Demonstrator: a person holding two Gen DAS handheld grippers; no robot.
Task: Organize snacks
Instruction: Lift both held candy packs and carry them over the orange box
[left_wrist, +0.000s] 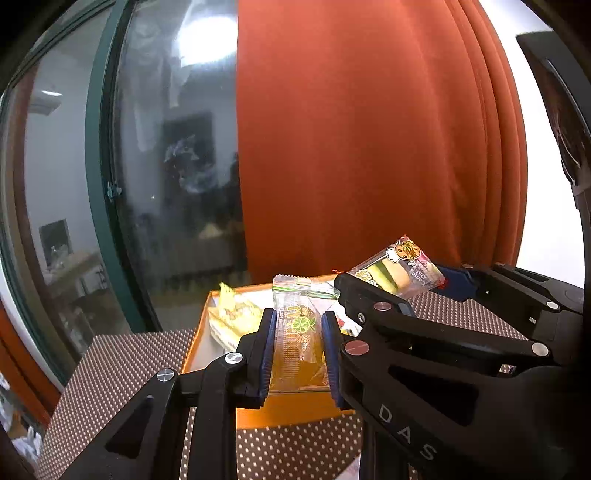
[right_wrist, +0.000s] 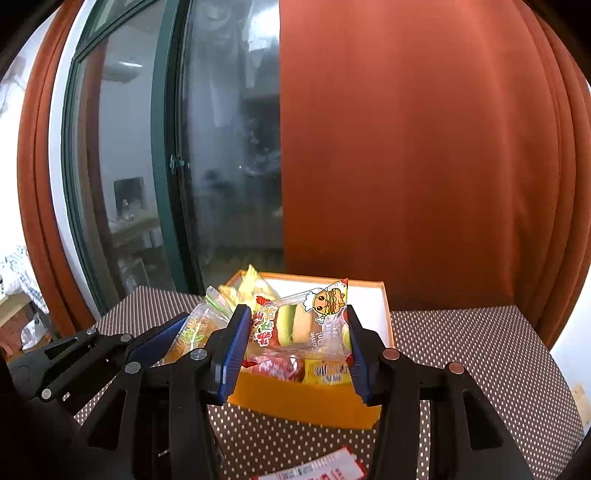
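An orange box (left_wrist: 295, 410) with a white inside stands on the dotted table; it also shows in the right wrist view (right_wrist: 306, 406). My left gripper (left_wrist: 298, 354) is shut on an orange jelly packet (left_wrist: 299, 343), held above the box's near edge. My right gripper (right_wrist: 295, 350) is shut on a burger-print snack packet (right_wrist: 310, 325), also held above the box. The right gripper and its burger packet (left_wrist: 399, 273) reach in from the right in the left wrist view. The left gripper's jelly packet (right_wrist: 195, 328) shows left of it in the right wrist view. Yellow packets (left_wrist: 236, 314) and red and yellow packets (right_wrist: 295, 369) lie in the box.
A brown tablecloth with white dots (right_wrist: 461, 362) covers the table. A red and white packet (right_wrist: 325, 469) lies on the table near the front edge. An orange curtain (right_wrist: 424, 147) and a dark window with a green frame (right_wrist: 166, 147) stand behind the table.
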